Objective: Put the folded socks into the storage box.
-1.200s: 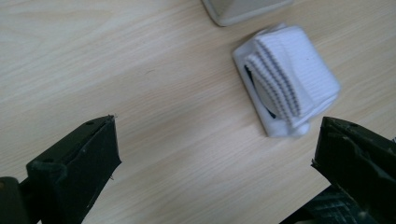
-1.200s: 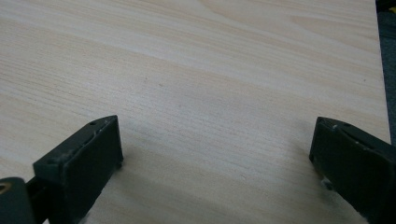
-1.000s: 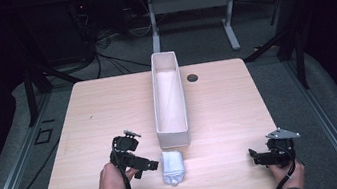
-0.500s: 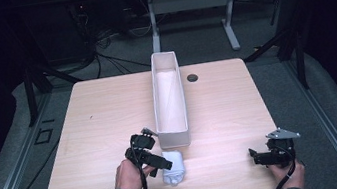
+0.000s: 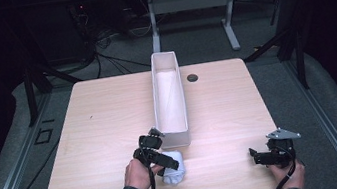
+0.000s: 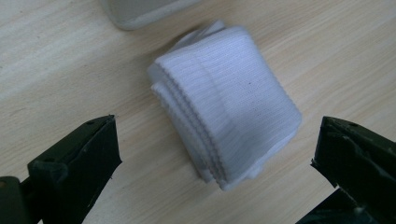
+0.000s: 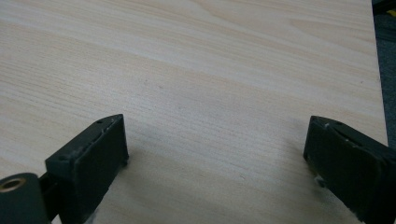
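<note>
Cloth (image 6: 226, 109), white and folded, is lying on the table (image 5: 99, 120) just beside the bin's (image 5: 169, 99) near end. Left gripper (image 5: 165, 161) is hovering over it, jaws spread wide, gripping nothing. Right gripper (image 5: 262, 157) is sitting well apart, wide open, empty.

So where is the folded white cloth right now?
In the high view, the folded white ribbed cloth lies on the wooden table's near edge, just before the long white box, beside the left tongs.

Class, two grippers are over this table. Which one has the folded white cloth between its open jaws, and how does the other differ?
The left gripper: the folded white cloth lies between its open jaws, untouched. The right gripper, also open, has bare table between its jaws.
</note>
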`<control>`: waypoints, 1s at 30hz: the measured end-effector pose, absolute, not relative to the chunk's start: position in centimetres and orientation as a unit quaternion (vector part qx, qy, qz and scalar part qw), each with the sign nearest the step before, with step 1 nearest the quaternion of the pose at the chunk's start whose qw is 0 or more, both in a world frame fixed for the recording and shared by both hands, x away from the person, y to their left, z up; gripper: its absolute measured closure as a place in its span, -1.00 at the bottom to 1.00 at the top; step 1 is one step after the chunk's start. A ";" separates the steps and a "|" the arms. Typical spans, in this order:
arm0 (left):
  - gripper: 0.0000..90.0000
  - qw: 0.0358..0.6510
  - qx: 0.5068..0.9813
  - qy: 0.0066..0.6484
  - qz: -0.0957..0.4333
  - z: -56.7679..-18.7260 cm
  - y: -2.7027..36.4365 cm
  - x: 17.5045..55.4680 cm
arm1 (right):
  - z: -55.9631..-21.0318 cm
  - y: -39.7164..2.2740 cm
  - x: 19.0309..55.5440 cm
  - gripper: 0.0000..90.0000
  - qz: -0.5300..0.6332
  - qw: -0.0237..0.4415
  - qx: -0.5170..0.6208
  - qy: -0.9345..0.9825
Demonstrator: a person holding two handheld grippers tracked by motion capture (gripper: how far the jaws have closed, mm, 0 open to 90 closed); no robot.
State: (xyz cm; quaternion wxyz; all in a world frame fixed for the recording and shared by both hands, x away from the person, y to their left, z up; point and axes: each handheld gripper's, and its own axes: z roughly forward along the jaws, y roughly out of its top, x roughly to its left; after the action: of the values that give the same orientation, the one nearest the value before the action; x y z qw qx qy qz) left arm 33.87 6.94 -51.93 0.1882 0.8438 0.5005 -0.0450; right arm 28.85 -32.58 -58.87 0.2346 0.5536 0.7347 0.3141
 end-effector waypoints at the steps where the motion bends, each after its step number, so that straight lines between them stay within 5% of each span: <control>1: -1.00 0.187 0.843 0.502 -0.044 -52.1 6.8 33.9 | -58.9 -32.6 28.8 -0.88 0.314 0.235 0.554 0.735; 30: -0.26 0.179 0.833 0.521 -0.041 -54.2 5.7 33.6 | -58.8 -32.6 28.7 -0.75 0.318 0.242 0.553 0.731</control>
State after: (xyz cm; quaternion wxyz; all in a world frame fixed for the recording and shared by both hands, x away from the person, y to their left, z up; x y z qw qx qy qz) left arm 33.65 5.73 -54.23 0.1791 0.8333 0.5214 -0.0414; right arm 28.73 -32.64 -58.83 0.2416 0.5529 0.7313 0.3181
